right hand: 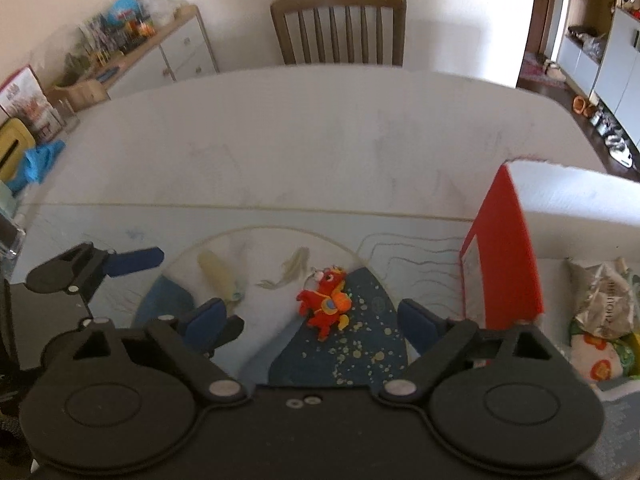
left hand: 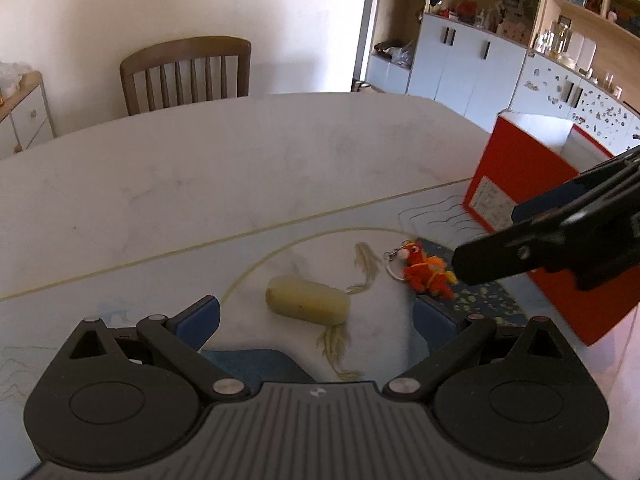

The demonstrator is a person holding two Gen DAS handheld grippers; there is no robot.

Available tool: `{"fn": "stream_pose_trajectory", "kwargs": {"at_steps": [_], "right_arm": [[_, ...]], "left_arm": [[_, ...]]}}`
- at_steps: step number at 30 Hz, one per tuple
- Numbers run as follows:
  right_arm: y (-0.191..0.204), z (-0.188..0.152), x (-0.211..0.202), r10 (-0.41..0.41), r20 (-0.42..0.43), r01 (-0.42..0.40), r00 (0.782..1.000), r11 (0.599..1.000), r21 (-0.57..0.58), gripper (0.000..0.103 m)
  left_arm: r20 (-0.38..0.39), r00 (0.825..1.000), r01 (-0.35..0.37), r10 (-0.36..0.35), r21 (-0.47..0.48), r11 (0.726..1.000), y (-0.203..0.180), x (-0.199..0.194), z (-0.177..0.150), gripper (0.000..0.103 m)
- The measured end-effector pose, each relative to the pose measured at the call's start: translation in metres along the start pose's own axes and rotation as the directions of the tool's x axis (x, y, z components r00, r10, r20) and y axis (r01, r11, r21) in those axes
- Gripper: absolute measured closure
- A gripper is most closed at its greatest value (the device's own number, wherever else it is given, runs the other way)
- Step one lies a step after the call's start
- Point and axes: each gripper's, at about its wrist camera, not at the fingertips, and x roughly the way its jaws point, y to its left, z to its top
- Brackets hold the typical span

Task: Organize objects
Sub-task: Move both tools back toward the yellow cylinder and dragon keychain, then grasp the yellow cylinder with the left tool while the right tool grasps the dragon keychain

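Note:
A pale yellow cylinder with frayed tassels (left hand: 308, 300) lies on the printed mat, just ahead of my left gripper (left hand: 314, 311), whose blue pads stand wide apart on either side of it without touching. To its right lies an orange plush horse keychain (left hand: 428, 276). One black finger (left hand: 500, 256) of my right gripper hangs over the plush. In the right wrist view the plush (right hand: 326, 304) lies between and slightly ahead of my open right gripper (right hand: 310, 306), untouched. The cylinder (right hand: 218, 272) lies to its left, with a blue finger (right hand: 136, 261) of the left gripper beside it.
A red open box (right hand: 504, 252) stands at the right on the mat, with crumpled packets (right hand: 600, 304) inside. The white table (left hand: 240, 168) stretches beyond the mat, with a wooden chair (left hand: 186, 72) at its far edge. Cabinets line the walls.

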Motion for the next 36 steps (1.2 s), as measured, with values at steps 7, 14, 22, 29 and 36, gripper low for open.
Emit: {"fn": "stream_pose_trajectory", "kwargs": {"at_steps": [7,14,22,29,36], "right_arm": [[-0.008,0.002,0.025,-0.017,-0.058,0.018,0.998,1.000,0.021,0.024],[-0.013,0.004,0.039,-0.016,-0.084,0.019,0.996,0.999,0.032,0.034],[-0.013,0.005,0.050,-0.019,-0.103,0.023,0.994,0.999,0.032,0.047],[-0.008,0.004,0.049,-0.028,-0.092,0.030,0.995,0.999,0.021,0.054],[-0.005,0.001,0.050,-0.060,-0.078,0.060,0.995,0.998,-0.002,0.067]], "left_arm": [[-0.010,1.000,0.011,-0.011,0.004,1.000,0.006,0.017,-0.002,0.000],[0.006,1.000,0.015,-0.015,0.025,1.000,0.006,0.024,-0.003,0.001],[0.019,1.000,0.005,-0.005,0.038,0.999,0.007,0.027,-0.003,0.006],[0.034,0.999,-0.021,0.018,0.072,0.997,0.004,0.024,-0.004,0.029],[0.037,0.999,-0.020,0.016,0.102,0.995,-0.004,0.022,-0.005,0.052]]}}
